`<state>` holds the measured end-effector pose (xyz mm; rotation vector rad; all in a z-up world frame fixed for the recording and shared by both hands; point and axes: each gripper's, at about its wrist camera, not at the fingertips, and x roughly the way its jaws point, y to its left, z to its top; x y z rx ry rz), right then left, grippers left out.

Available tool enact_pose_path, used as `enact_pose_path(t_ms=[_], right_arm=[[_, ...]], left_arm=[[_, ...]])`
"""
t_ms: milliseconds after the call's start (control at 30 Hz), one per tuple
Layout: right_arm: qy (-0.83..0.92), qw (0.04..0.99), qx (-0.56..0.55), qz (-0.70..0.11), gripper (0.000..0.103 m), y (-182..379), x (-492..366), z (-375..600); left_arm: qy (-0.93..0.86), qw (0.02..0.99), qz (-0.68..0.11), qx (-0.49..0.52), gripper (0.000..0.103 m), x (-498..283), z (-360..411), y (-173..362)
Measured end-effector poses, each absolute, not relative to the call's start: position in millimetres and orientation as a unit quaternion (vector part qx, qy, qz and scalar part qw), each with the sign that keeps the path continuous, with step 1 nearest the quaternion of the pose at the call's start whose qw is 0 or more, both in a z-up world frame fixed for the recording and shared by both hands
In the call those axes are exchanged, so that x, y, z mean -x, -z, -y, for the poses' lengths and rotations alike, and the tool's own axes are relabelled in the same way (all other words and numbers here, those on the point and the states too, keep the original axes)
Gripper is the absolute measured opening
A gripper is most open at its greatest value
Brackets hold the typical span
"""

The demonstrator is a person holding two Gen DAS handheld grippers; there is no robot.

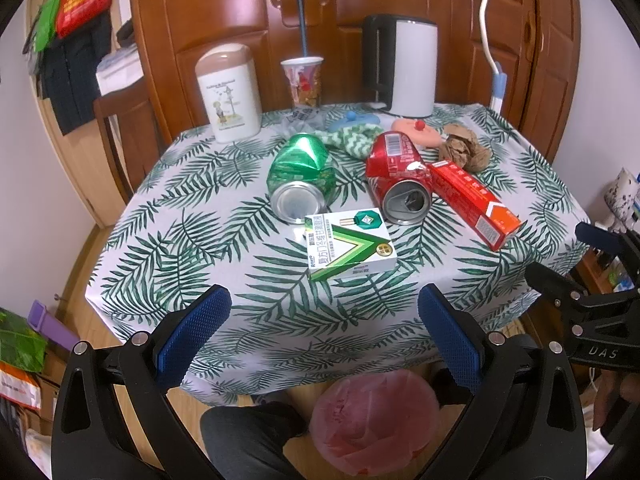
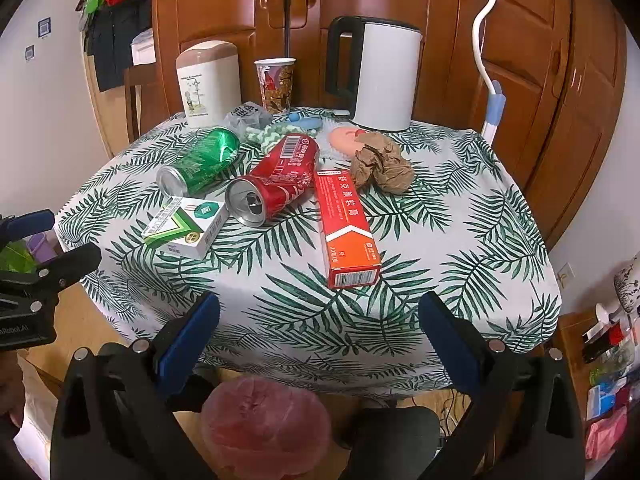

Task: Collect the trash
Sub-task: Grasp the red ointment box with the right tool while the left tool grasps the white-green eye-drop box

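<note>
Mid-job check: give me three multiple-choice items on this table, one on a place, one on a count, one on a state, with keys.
1. The green-and-white box lies:
A. nearest the front edge
B. behind the kettle
C. on the floor

2. Crushed cans on the table:
A. one
B. two
C. four

3. The left tool and right tool are:
A. both shut on cans
B. both open, empty
C. one holding paper

Key: A, it sits in front of both cans; B, a green can and a red can; B, the pads stand wide apart with nothing between.
</note>
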<state>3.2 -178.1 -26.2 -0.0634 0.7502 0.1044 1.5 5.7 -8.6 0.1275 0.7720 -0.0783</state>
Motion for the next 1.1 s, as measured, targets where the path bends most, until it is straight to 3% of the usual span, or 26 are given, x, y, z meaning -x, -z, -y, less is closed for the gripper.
enact_pose_path(t_ms=[400, 567, 733, 833, 1100], right_arm=[[-0.049, 0.934, 0.039, -0.352, 0.098, 26, -1, 177], [-0.055, 0.938, 0.069, -0.335, 0.098, 29, 4, 173], [-0.054, 0.938, 0.087, -0.33, 0.098, 34, 4, 174], [-0.068, 0.939, 0.061, -0.331, 0.098, 35, 0, 182], [-0.042, 0.938, 0.053, -0.339, 0.098, 41, -21, 195]], left_arm=[[0.037, 0.923, -0.378, -0.061, 0.097, -2, -5, 15], [0.026, 0.934, -0.343, -0.095, 0.096, 4, -4, 15], [0.055, 0.945, -0.321, -0.038, 0.097, 1, -20, 19], [0.055, 0.938, -0.342, -0.003, 0.097, -10, -23, 24], [0.041, 0.917, -0.396, -0.035, 0.097, -51, 9, 51]])
